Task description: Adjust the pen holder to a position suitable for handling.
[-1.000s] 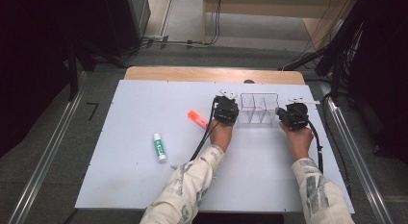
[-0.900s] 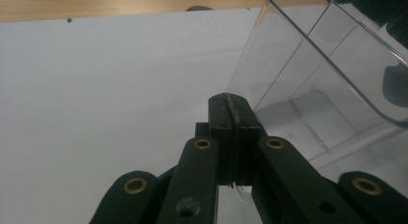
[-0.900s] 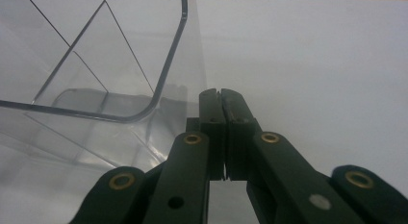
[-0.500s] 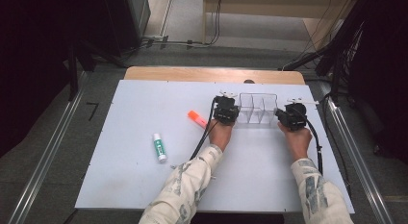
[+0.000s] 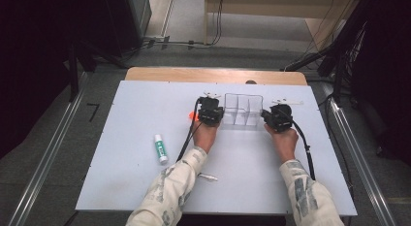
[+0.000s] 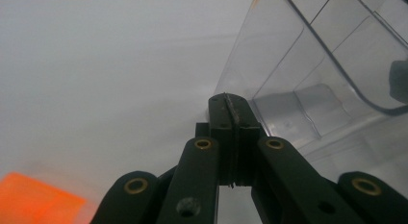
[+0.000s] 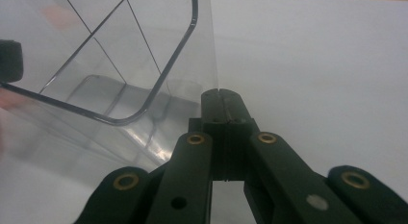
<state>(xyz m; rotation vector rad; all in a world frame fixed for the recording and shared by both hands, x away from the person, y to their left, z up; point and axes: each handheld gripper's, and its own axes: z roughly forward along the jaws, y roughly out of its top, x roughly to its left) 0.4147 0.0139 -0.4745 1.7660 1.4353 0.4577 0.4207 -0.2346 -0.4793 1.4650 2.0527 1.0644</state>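
Observation:
A clear plastic box (image 5: 243, 109) with several compartments stands on the white table (image 5: 121, 187), between my two grippers. My left gripper (image 5: 213, 104) is shut with nothing in it, right beside the box's left end wall (image 6: 269, 65). My right gripper (image 5: 278, 109) is shut and empty too, close against the box's right end wall (image 7: 192, 65). In the left gripper view the shut tips (image 6: 231, 101) lie by the box's lower corner; whether they touch it I cannot tell. In the right gripper view the shut tips (image 7: 222, 96) lie at the wall's base.
An orange block (image 5: 191, 115) lies just left of the left gripper, also low left in its view (image 6: 38, 197). A green-and-white glue stick (image 5: 160, 148) rests further left. A small white object (image 5: 208, 177) lies near the left sleeve.
Both hands and the clear box between them have shifted left across the table. The left gripper now sits close to the orange block.

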